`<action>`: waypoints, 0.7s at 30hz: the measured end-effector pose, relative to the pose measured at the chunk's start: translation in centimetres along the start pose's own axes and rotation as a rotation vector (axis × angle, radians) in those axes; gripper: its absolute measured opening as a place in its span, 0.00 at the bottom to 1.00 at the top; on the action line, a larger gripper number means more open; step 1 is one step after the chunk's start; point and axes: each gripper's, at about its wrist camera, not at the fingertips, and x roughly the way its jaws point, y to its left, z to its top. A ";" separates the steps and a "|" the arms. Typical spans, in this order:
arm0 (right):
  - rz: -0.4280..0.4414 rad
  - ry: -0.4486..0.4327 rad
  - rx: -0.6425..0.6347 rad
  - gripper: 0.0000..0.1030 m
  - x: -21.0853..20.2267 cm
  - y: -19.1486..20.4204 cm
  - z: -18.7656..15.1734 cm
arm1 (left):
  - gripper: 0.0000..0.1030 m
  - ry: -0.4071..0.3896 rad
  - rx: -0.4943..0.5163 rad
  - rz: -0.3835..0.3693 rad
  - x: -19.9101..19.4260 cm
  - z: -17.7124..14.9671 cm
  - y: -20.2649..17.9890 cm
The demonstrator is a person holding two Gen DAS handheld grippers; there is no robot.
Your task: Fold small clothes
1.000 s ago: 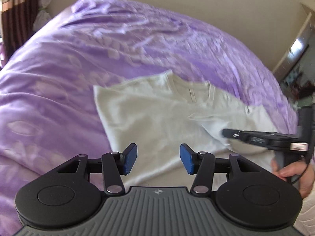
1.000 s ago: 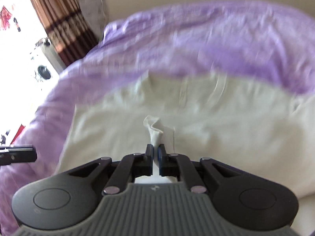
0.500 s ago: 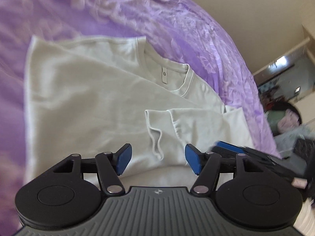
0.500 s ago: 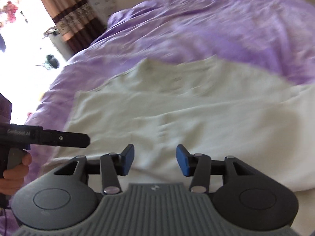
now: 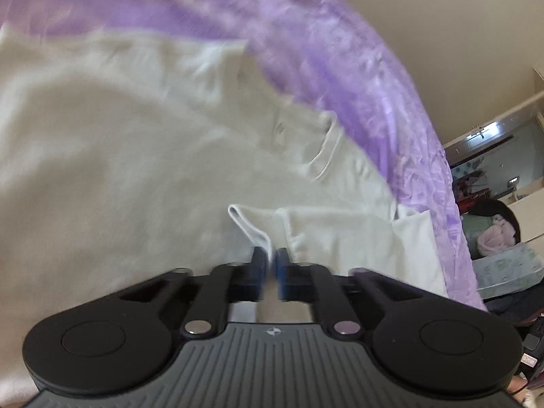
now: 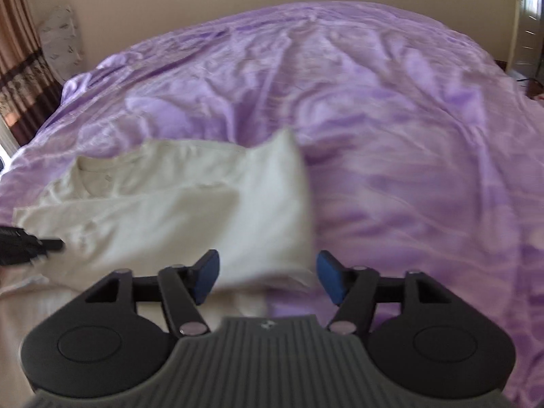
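The shirt point(image 6: 190, 210) lies on the bedspread point(image 6: 391, 136), left of the right gripper point(image 6: 267, 277). The left gripper point(image 5: 270, 265) sits at the folded-in sleeve's point(image 5: 251, 227) edge, apparently touching it.

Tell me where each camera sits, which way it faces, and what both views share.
Left wrist: on the left gripper, facing along its fingers, low over the cream T-shirt; its blue pads pinch the sleeve cuff.
Right wrist: on the right gripper, open, facing across the purple bedspread; the left gripper's tip shows at the left edge.
Shared: the T-shirt and bedspread.
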 end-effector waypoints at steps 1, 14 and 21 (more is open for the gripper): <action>-0.009 0.012 -0.005 0.64 0.0 -0.5 -0.4 | 0.05 -0.028 0.012 -0.009 -0.7 0.2 -0.7; -0.052 0.042 -0.067 0.76 4.8 2.5 -1.4 | 0.04 -0.215 0.280 -0.117 -9.3 6.0 -17.4; -0.086 -0.013 -0.090 0.15 5.0 2.1 -1.5 | 0.04 -0.305 0.353 0.008 -14.3 7.7 -17.0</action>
